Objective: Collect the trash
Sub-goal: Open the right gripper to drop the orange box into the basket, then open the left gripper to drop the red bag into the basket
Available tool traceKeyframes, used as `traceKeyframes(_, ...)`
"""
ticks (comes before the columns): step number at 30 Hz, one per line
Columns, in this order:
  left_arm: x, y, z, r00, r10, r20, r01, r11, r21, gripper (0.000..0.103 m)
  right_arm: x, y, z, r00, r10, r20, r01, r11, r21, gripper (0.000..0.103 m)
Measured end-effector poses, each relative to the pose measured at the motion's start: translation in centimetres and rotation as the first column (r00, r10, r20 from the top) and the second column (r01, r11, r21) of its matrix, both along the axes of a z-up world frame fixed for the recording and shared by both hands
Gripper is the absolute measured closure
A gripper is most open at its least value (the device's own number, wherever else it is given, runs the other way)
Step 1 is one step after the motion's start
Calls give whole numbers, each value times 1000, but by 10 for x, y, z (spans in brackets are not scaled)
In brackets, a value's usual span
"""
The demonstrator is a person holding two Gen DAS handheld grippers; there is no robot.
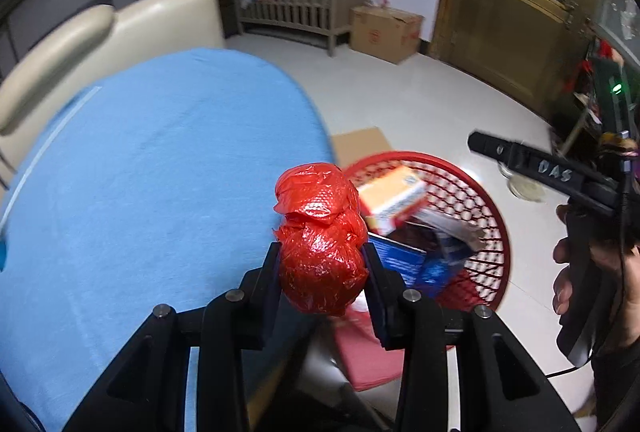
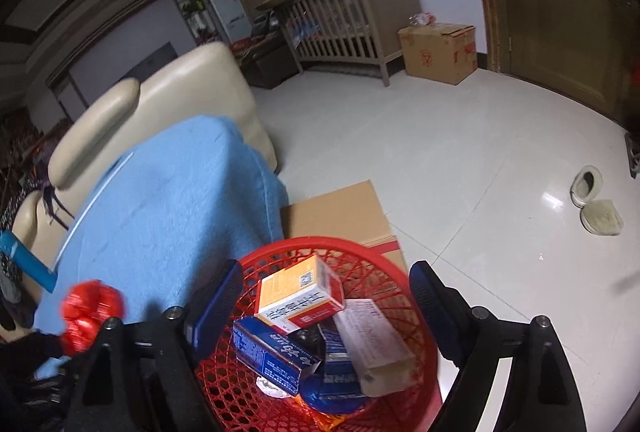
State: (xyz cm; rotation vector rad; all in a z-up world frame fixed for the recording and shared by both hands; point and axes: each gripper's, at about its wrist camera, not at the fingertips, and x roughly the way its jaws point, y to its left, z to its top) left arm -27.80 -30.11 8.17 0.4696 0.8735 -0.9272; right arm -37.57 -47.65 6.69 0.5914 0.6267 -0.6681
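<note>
My left tool (image 1: 324,264) is clenched on a crumpled red plastic bag (image 1: 320,244), pinched at its sides between the two pads, with most of the wad bulging up above them. It hangs over the near edge of the blue-covered surface (image 1: 160,172), just short of the red mesh basket (image 1: 480,200) on the floor beside it. My right tool (image 2: 320,292) stands released with nothing between its fingers, poised above that basket, which already holds an orange-and-white box (image 2: 300,288), a blue carton (image 2: 272,356), a white packet (image 2: 372,340) and other wrappers.

What worries me: the bag is light and springy, so if I let go before I am over the rim it could land on the blue cover or drop onto the red thing (image 1: 368,356) on the floor under my left tool. I judge the thin film may also cling to a pad and not fall cleanly. The basket is filling, so a loose wad might bounce off the boxes and roll out.

The right tool sits directly over the basket mouth, in the path of the left one; I think it needs to clear away first. A flat cardboard box (image 2: 340,212) lies just behind the basket, and two slippers (image 2: 596,204) rest well apart on the tiles.
</note>
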Motion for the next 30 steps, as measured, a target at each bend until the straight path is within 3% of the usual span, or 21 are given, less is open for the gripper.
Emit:
traceKeyframes(10,-31,-53,-18,988,-140,-57,142,989,38,63,-42,-9,33,994,-63,92,64,998,-2,16)
traceKeyframes(27,-37,-75,-34,985,-162,-57,166,982,90,63,-56,-10,65,986,-83,142,90,995,-43,16)
traceKeyframes(28,-39,-78,-38,981,-179,-73,186,977,101,62,-57,-9,67,986,-84,147,91,995,-46,16)
traceKeyframes(30,-42,-84,-46,972,-209,-103,221,967,123,51,-57,-8,71,985,-85,152,93,994,-52,14)
